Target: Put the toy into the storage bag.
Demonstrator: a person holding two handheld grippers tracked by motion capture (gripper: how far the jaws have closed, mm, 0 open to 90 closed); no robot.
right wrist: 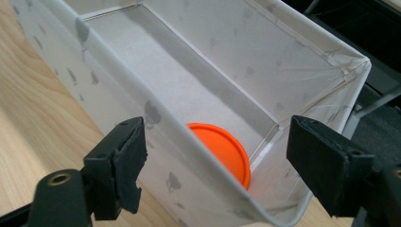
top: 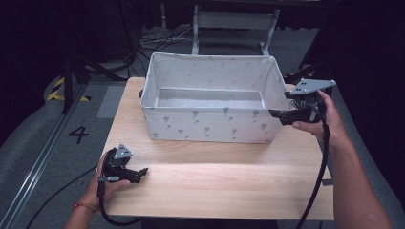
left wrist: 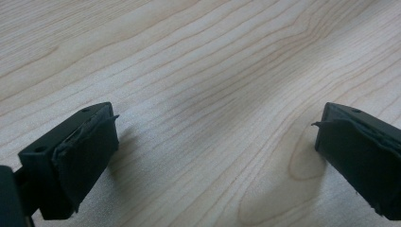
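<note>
A white fabric box (top: 210,125) with small grey prints stands at the back of the wooden table (top: 215,183). Inside it, near one end wall, lies an orange round lid-like disc (right wrist: 222,149); the near wall (right wrist: 142,109) hides part of it. My right gripper (top: 275,114) hovers at the box's right end, open, its jaws straddling the box's near corner (right wrist: 279,217) with nothing held. My left gripper (top: 143,171) rests low over the table's front left, open, with bare wood (left wrist: 213,118) between its jaws.
Beyond the table is a dark floor with cables (top: 157,40) and a metal stand (top: 234,24). A yellow-black tape mark (top: 59,90) and a painted 4 (top: 79,134) lie on the floor at left. A wide stretch of bare wood lies in front of the box.
</note>
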